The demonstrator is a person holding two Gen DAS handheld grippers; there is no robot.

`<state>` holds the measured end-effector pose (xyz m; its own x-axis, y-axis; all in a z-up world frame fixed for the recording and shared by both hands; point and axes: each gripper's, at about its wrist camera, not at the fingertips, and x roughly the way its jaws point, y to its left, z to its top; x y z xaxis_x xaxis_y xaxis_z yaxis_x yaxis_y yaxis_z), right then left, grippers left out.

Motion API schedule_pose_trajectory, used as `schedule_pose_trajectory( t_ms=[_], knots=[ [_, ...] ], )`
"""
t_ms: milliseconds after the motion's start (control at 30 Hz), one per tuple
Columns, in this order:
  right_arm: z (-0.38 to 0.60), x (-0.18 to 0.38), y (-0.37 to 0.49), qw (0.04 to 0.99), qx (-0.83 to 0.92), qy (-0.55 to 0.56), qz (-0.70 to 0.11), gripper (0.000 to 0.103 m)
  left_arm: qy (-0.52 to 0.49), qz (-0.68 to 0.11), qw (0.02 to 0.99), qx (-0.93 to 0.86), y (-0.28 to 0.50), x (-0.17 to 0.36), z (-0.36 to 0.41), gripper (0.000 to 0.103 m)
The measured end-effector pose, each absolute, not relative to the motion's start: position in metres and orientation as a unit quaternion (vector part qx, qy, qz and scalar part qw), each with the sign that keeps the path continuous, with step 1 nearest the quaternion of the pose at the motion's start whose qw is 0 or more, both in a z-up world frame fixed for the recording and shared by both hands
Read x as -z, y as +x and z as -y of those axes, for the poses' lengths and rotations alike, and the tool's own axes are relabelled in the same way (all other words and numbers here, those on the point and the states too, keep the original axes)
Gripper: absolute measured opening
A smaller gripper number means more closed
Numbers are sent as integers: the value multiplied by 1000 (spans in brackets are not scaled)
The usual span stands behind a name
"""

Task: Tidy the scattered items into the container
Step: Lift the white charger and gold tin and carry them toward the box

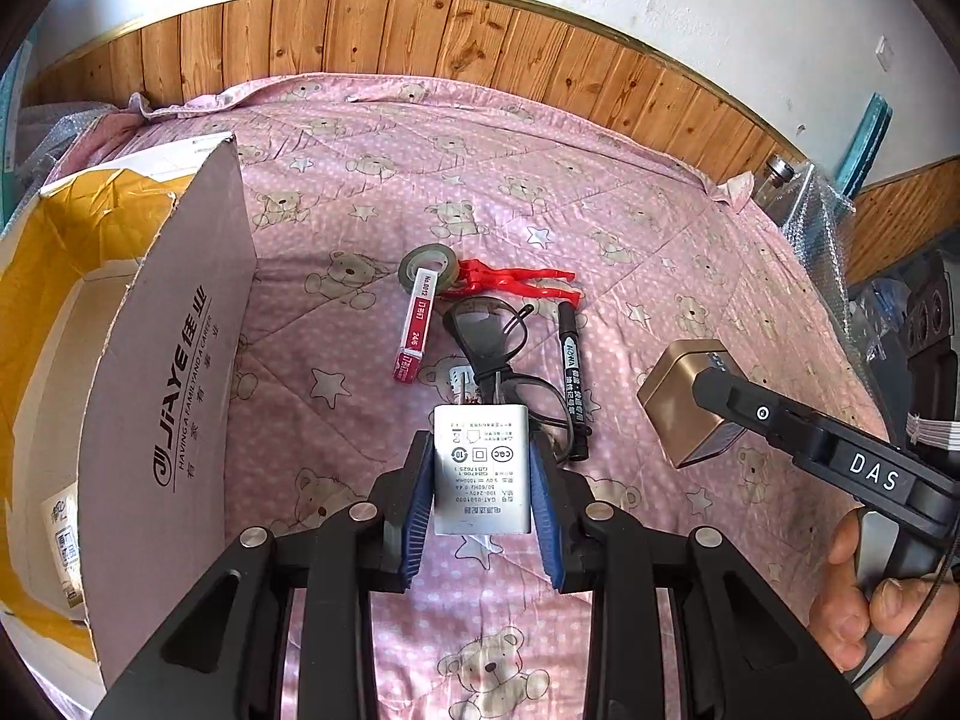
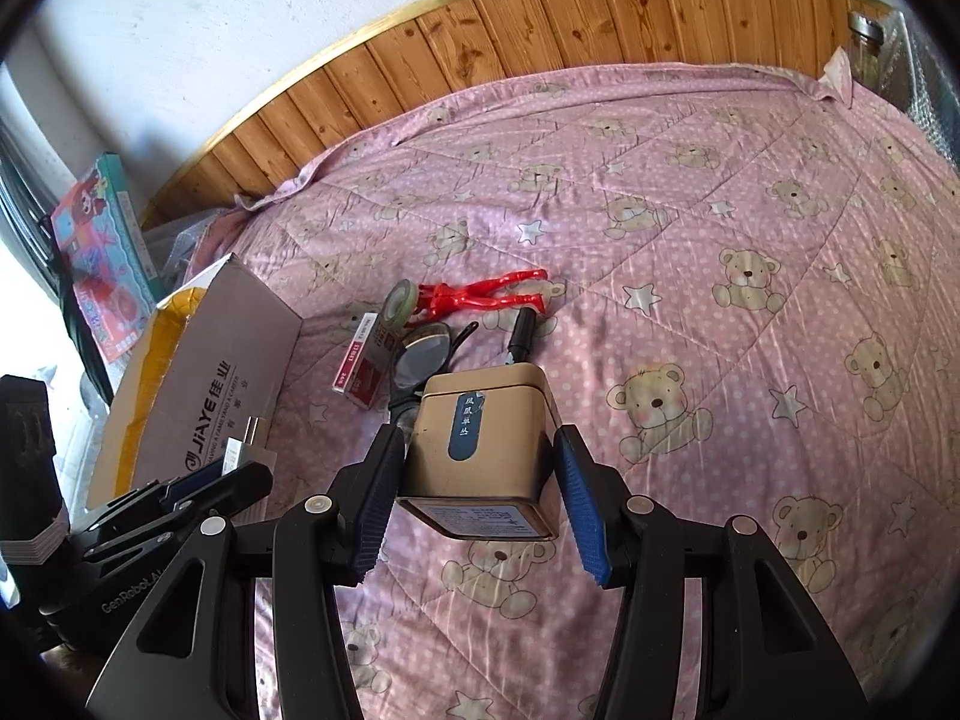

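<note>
Off to the left of our left gripper (image 1: 482, 474) stands the cardboard box (image 1: 174, 396), its near flap raised; little of its inside shows, a label or packet low in one corner and nothing else we can make out. Our left gripper is clamped on a white power adapter (image 1: 482, 468), held above the pink quilt (image 1: 630, 228), so that piece looks ready to swing left into the box. Just ahead of those fingers lies the remaining cluster: a red and white staple box (image 1: 416, 330), a roll of tape (image 1: 429, 264) touching its far end, black glasses (image 1: 489, 330), a red toy figure (image 1: 516, 279) beyond them, and a black marker (image 1: 573, 372) beside the glasses. Further right, our right gripper (image 2: 477, 492) has its pads pressed on the sides of a gold tin (image 2: 480, 456), apparently lifted off the quilt. We judge the job early to midway: two items are in hand but not yet boxed, and five are left on the quilt ahead of both tools.
</note>
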<state>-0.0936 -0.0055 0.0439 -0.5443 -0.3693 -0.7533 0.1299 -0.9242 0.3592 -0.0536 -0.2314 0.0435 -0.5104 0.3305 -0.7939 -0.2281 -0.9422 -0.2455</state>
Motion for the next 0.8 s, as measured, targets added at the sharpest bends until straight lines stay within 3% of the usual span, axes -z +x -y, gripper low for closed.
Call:
schedule_pose_trajectory(
  t_ms=[800],
  knots=[
    [30,-88,-62,164,885,421,112,54,-425,74,170,-886,-23,-86,248,32]
  ],
)
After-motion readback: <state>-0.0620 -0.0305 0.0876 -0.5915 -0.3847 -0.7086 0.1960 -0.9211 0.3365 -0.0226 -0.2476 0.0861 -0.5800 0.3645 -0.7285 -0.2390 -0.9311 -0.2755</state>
